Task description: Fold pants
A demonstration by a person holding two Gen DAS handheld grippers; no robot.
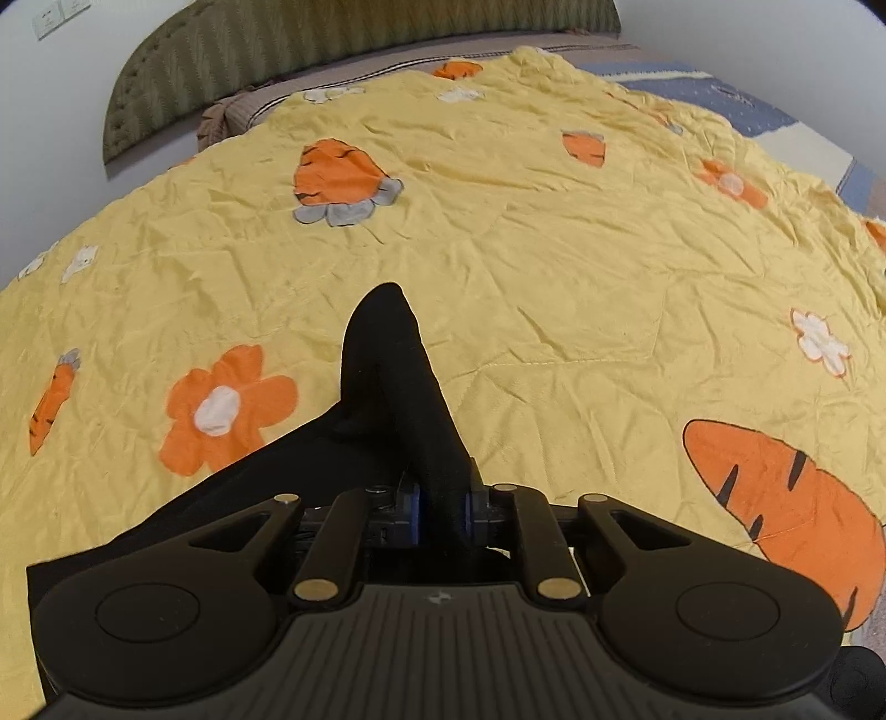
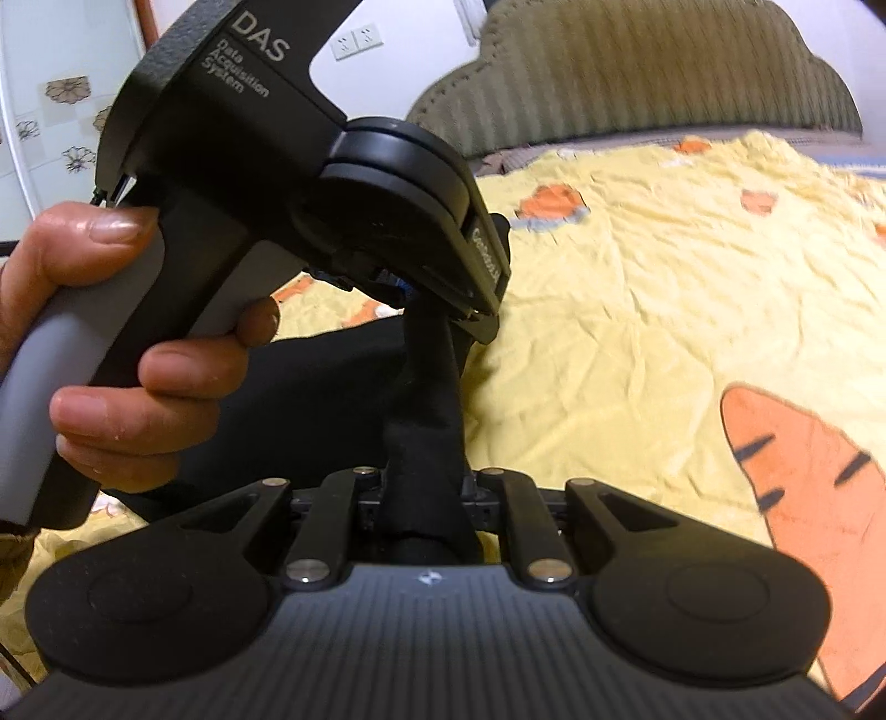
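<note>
From the left wrist view, our left claw [image 1: 443, 512] is pinching a bunched ridge of the black soft-fabric pants [image 1: 398, 399], its blue pads [image 1: 414, 512] pressed into the cloth on both sides. The rest of the pants trails down and to the left over the yellow quilted bedspread with orange carrots and flowers [image 1: 554, 266], so the garment lies on the bed with one gathered part lifted. Beyond the bedspread we see a green striped padded headboard [image 1: 332, 50], a white wall, and a white wall socket [image 1: 61, 14].

From the right wrist view, our right claw [image 2: 423, 501] is also closed on a rope of the same black pants [image 2: 426, 399], and the cloth runs straight up into the left claw [image 2: 437, 302], held just ahead by the person's left hand [image 2: 127, 343]. The two grips sit close on one band of fabric.

To do this step well, we judge we should draw the grips apart until the edge is taut, keep both at even height, and lay it flat on the bedspread [image 2: 637, 266] before creasing. This view is slightly blurred, and a white floral tiled panel [image 2: 61, 111] shows at far left.
</note>
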